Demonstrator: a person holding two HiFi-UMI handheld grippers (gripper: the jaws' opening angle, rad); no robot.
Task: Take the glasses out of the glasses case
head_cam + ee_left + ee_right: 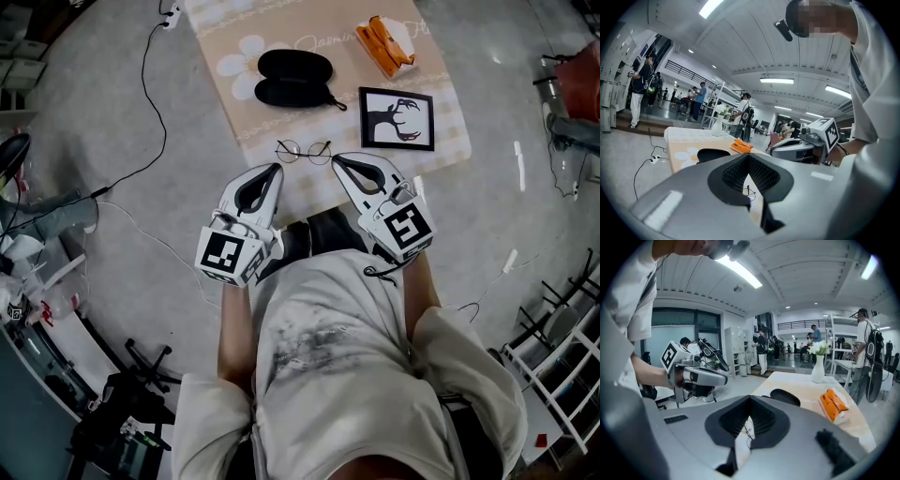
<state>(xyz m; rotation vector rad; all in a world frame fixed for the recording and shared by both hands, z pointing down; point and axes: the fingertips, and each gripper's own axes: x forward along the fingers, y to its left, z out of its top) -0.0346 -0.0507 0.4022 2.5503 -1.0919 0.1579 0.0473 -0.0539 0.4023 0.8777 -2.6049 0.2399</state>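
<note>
Beige daisy-print cloth covered the table (441, 84), seen from steeply above.

Glasses (303, 150): thin wire frame with round lenses, lying flat on the cloth at the table's near edge, about midway along it. They were outside the case and well apart from it, with nothing touching them.

Glasses case (293, 78): black, seemingly lying open with its two halves side by side. It sat further in toward the far edge, left of centre, partly over a printed daisy.

Left gripper (276, 169): jaws clenched together with nothing between them. The tip hovered just short of the glasses' left lens. Its own view showed the pads meeting in a closed V (749, 158), with the glasses visible beyond through the gap (749, 191).

Right gripper (337, 161): jaws likewise pressed together and empty, with the tip just beside the right lens. Its own view showed the same closed V (750, 403), and the glasses lay below it (747, 430).

The two grippers angled inward toward each other, flanking the glasses from the near side.

Also on the table:
- A picture frame (397, 118) with an antlered silhouette lay by the right edge.
- An orange packet (385, 45) lay toward the far right corner.
- A white vase (818, 369) with flowers stood at the far edge.
</note>
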